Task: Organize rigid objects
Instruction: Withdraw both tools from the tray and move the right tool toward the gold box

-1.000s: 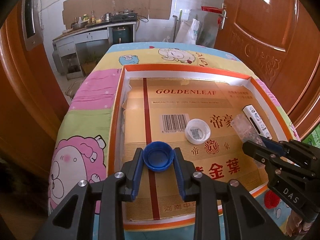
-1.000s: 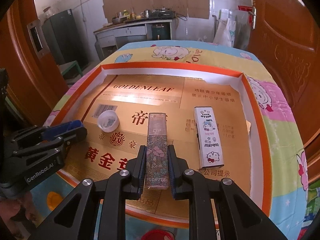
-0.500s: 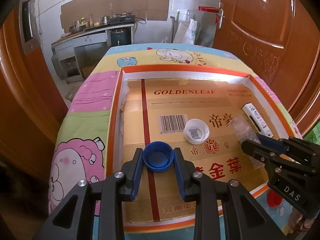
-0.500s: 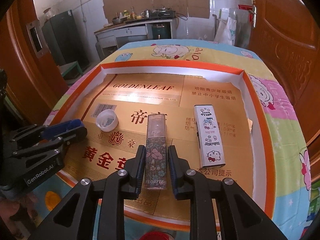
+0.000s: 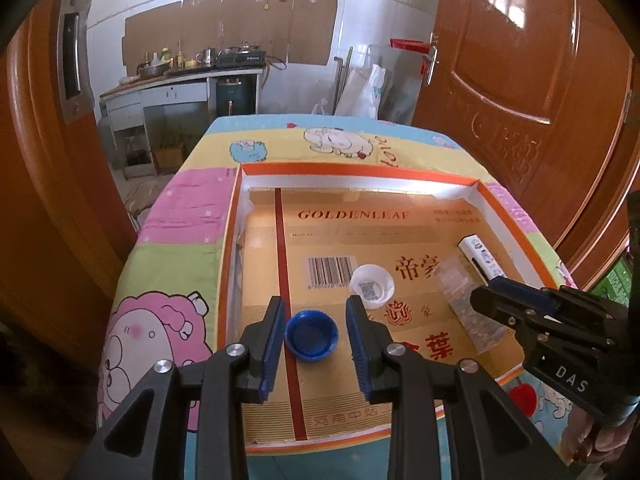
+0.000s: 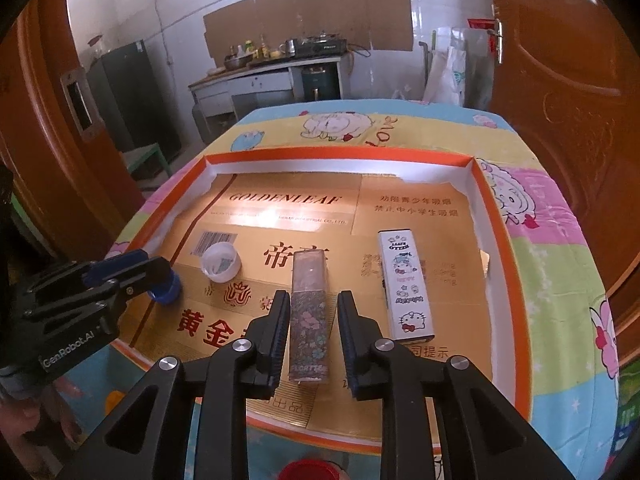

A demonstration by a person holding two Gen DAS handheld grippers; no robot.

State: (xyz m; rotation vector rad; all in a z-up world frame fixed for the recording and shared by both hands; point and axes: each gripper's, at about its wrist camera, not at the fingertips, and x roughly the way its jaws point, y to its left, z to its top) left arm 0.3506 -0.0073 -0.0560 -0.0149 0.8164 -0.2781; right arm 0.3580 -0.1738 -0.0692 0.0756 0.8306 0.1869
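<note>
Both grippers have let go since a second ago. The left gripper (image 5: 314, 334) now stands spread around the blue cap (image 5: 311, 335); the right gripper (image 6: 313, 334) spread beside the floral bottle (image 6: 309, 316), both resting in the tray (image 6: 494, 240).

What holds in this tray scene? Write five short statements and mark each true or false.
1. The left gripper has open jaws around the blue cap. True.
2. The right gripper clamps the floral tube. False: gaps show on both sides.
3. The white cap sits upside down in the tray. True.
4. The Hello Kitty box stands upright. False: it lies flat.
5. The floral tube touches that box. False: they lie apart.
</note>
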